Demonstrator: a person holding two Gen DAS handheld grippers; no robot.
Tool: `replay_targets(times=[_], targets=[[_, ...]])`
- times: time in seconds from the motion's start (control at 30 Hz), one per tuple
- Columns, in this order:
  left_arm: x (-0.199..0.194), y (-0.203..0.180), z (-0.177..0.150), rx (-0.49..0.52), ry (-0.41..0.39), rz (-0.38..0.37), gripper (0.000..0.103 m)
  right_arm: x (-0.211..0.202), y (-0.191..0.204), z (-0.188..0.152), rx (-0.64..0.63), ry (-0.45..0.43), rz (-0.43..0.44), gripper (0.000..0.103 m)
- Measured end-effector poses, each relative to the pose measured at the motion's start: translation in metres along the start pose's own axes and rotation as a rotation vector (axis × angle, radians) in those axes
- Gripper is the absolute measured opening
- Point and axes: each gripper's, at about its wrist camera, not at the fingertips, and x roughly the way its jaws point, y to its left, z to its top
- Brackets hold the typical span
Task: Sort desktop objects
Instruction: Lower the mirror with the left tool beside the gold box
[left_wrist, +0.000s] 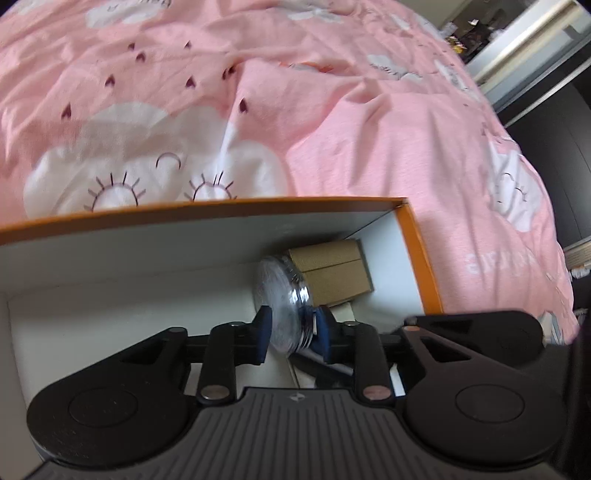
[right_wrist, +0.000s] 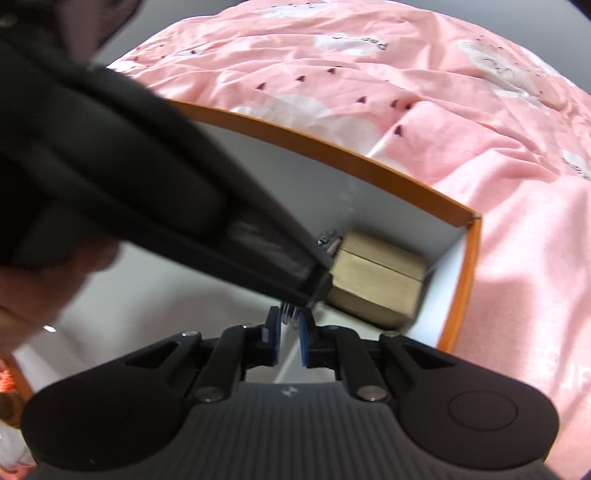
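A silver metal disc (left_wrist: 280, 295) with a ridged neck stands tilted and blurred inside a white box with an orange rim (left_wrist: 221, 206). My left gripper (left_wrist: 293, 325) is open around it, its blue pads close on either side; the disc leans on the left pad (left_wrist: 264, 332). In the right wrist view my right gripper (right_wrist: 290, 328) is shut on the disc's ridged silver neck (right_wrist: 290, 315), pinched at the pad tips. The black housing of the left tool (right_wrist: 166, 177) crosses that view and hides the rest of the disc. A brown carton (left_wrist: 332, 273) (right_wrist: 376, 280) sits in the box's far right corner.
The box (right_wrist: 332, 151) lies on a rumpled pink bedspread (left_wrist: 369, 129) (right_wrist: 461, 166) printed with white clouds. A thin bluish rod (left_wrist: 325, 363) lies on the box floor under the left fingers. A person's hand (right_wrist: 44, 288) shows at the left edge. Dark furniture stands beyond the bed.
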Motion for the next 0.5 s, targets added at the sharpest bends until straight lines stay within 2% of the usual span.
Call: replay_targets(times=[0.17, 0.2, 0.33, 0.5], targets=[[-0.015, 0.001, -0.011, 0.080, -0.041, 0.019, 0.027, 0.002, 0.000, 0.002, 0.017, -0.012, -0.018, 0.004], [-0.017, 0.003, -0.013, 0.085, -0.048, 0.025, 0.024, 0.003, -0.001, 0.002, 0.023, -0.012, -0.016, 0.004], [-0.017, 0.008, -0.020, 0.092, -0.062, 0.075, 0.024, 0.005, 0.000, 0.002, 0.031, -0.009, -0.009, 0.004], [-0.010, 0.016, -0.026, 0.083, -0.054, 0.076, 0.023, 0.003, 0.003, 0.003, 0.027, -0.009, -0.015, 0.005]])
